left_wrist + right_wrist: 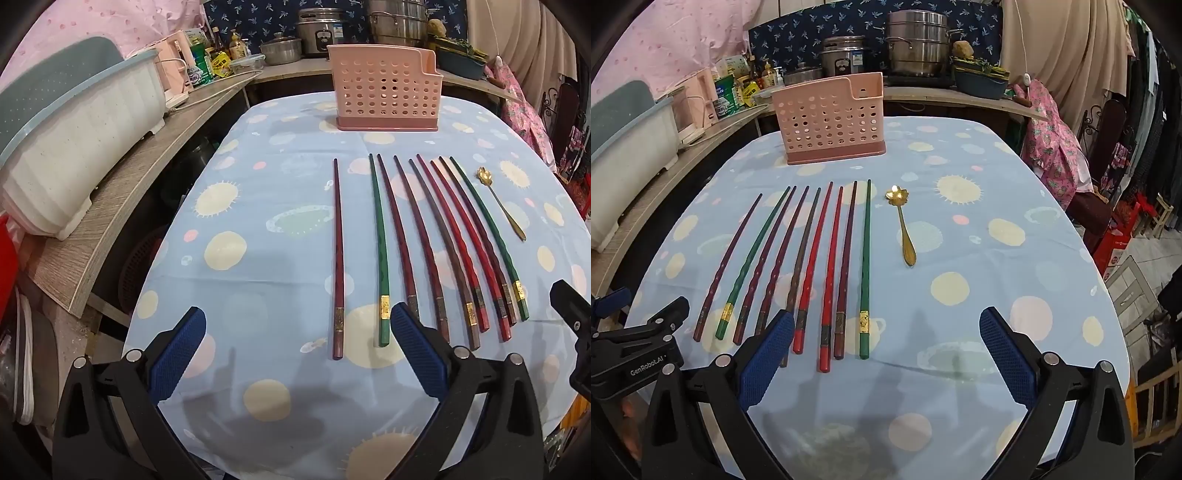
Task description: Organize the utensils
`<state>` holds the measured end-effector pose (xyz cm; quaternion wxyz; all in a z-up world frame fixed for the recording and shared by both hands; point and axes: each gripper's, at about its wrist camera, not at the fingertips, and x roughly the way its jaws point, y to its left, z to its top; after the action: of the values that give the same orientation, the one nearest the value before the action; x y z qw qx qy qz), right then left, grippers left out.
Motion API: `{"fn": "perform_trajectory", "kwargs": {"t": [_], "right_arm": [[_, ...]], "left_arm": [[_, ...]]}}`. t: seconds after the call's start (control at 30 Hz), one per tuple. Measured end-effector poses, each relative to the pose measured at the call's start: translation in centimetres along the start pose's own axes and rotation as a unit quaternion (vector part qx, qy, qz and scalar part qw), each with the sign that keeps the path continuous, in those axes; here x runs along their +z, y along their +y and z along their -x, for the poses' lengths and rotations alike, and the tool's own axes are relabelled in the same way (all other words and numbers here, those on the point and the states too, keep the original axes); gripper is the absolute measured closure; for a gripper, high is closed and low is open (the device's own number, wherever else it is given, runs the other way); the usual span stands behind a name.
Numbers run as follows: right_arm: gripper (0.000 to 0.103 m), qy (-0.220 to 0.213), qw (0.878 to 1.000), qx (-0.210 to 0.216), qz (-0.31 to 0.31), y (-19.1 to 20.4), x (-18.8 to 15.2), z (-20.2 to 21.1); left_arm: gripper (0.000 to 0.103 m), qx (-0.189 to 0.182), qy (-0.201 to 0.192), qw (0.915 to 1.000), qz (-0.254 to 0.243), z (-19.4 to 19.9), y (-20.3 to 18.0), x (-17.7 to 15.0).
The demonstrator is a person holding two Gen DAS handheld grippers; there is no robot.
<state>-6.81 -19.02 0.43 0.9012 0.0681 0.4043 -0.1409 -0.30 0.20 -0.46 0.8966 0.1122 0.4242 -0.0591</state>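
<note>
Chopsticks (798, 266) and a gold spoon (904, 229) lie on the blue spotted tabletop (997, 258) before a pink basket (829, 118); steel pots (918, 44), perhaps steamers, stand behind; both tongs, left (298, 354) and right (886, 354), gape apart.

Both your grippers hang above the near end of the table (1015, 177), jaws wide apart, nothing between them.

Left gripper (297, 349): open cloth straight ahead and to its left. The chopsticks (428, 243) lie in a row ahead-right; the nearest handle ends sit just beside and under its right finger.

Right gripper (886, 349): chopstick handles crowd its left finger, bare cloth ahead and right. The gold spoon (903, 225) lies ahead, just right of the row.

The pink utensil holder (831, 118) stands upright beyond the chopstick tips, with clear tabletop between.

The counter with its dish rack (77, 147) flanks your left side.
</note>
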Motion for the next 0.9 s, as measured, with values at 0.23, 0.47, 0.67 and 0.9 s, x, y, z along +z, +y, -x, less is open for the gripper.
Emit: {"fn": "perform_trajectory", "kwargs": {"t": [0.23,0.47,0.67,0.9], "right_arm": [[0.007,0.002,1.000,0.003,-0.001,0.0,-0.1,0.1],[0.007,0.006,1.000,0.007,-0.003,0.0,0.0,0.2],[0.007,0.004,1.000,0.010,0.001,0.1,-0.7,0.3],[0.007,0.005,1.000,0.009,0.008,0.4,-0.9,0.6]], "left_arm": [[0.008,0.001,0.004,1.0000,0.000,0.2,-0.3,0.1],[0.007,0.001,0.007,1.0000,-0.001,0.2,-0.2,0.1],[0.008,-0.001,0.011,0.9999,-0.001,0.4,-0.2,-0.1],[0.008,-0.002,0.012,0.9999,-0.004,0.8,-0.5,-0.6]]}}
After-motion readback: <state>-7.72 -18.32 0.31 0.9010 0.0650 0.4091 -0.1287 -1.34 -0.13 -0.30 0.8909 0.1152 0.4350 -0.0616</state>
